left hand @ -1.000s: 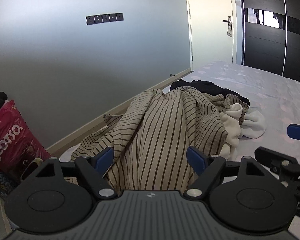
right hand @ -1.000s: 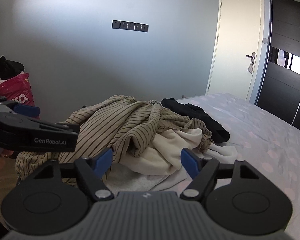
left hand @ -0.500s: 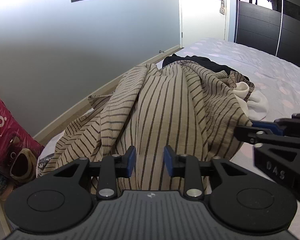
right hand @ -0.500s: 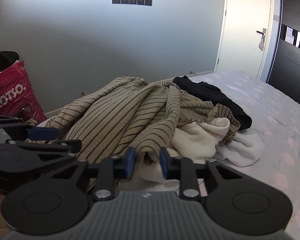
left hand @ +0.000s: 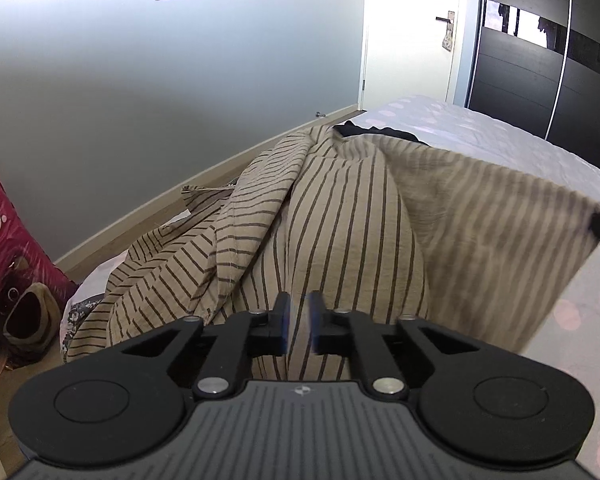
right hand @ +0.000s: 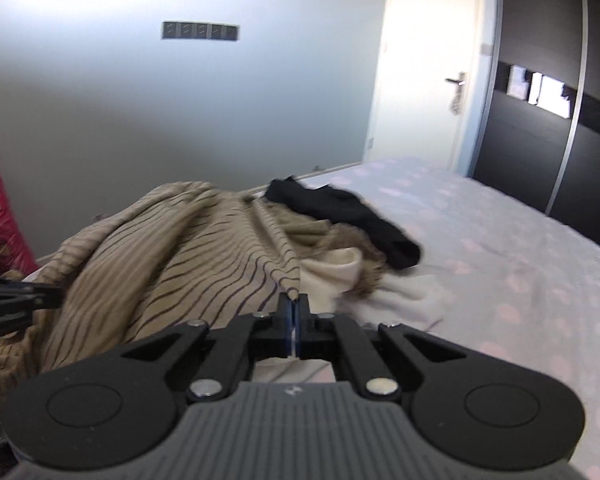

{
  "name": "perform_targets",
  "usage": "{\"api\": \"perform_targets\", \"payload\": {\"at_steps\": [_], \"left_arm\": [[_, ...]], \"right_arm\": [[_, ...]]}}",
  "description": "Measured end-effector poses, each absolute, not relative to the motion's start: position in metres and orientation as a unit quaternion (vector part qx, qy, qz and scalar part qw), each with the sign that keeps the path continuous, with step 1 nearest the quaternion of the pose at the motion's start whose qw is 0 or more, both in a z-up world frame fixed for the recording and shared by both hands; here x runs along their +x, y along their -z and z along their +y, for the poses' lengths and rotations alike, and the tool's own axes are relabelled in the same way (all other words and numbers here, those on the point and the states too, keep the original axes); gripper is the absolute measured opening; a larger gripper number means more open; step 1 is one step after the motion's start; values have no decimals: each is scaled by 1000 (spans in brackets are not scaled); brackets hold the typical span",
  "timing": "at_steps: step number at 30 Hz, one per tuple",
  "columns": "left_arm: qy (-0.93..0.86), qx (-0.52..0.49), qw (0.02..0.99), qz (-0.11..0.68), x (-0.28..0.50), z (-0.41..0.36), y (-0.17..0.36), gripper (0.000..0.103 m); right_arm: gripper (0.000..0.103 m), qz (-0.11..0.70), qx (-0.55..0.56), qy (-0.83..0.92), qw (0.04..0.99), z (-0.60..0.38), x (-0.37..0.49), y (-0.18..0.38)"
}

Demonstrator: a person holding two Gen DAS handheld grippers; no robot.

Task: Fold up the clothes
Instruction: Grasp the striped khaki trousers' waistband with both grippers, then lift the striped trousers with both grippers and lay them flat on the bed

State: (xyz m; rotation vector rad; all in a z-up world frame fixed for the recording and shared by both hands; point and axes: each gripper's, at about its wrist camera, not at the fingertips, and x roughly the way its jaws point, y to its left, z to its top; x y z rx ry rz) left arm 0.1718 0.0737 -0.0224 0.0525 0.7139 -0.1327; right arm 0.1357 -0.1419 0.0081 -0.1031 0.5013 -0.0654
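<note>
Striped beige garment (left hand: 340,216) | both claws pinching | red bag (left hand: 4,248): "SO."

Both tongs, open a second ago, closed on the striped shirt (left hand: 340,216): left tongs (left hand: 299,322) and right tongs (right hand: 293,320) each pinched its cloth and lifted an edge taut.

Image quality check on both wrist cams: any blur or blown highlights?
Left wrist: door blown out white; lifted flap of the striped garment motion-smeared; fingertips slightly blurred. Right wrist: whole frame softer, striped garment and black garment smeared; fisheye bends the wardrobe edges.
</note>
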Motion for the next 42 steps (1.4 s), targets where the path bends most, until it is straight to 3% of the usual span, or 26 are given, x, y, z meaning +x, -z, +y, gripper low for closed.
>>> {"api": "perform_targets", "payload": {"at_steps": [1,3,18,24,29,33,38,41,42], "left_arm": [[66,21,934,350,171,73,22,31],[68,18,933,353,169,70,22,37],[189,120,915,336,133,-21,32,43],[233,166,894,345,111,-68,54,43],[288,213,868,343,79,-113,73,43],[338,252,839,346,43,-143,92,43],[364,296,803,367,2,-168,132,44],[356,359,777,376,-25,-182,165,46],[346,382,772,373,-32,-186,175,46]], "right_arm": [[1,241,-52,49,968,-152,130,-11],[1,235,-52,80,967,-173,120,-17],[1,243,-36,359,901,-390,-42,-7],[4,334,28,439,834,-485,-113,34],[13,369,46,413,831,-486,-134,61],[26,382,33,351,855,-460,-134,75],[28,395,30,250,883,-415,-141,99],[46,401,18,178,898,-384,-140,119],[59,407,10,158,900,-374,-138,126]]}}
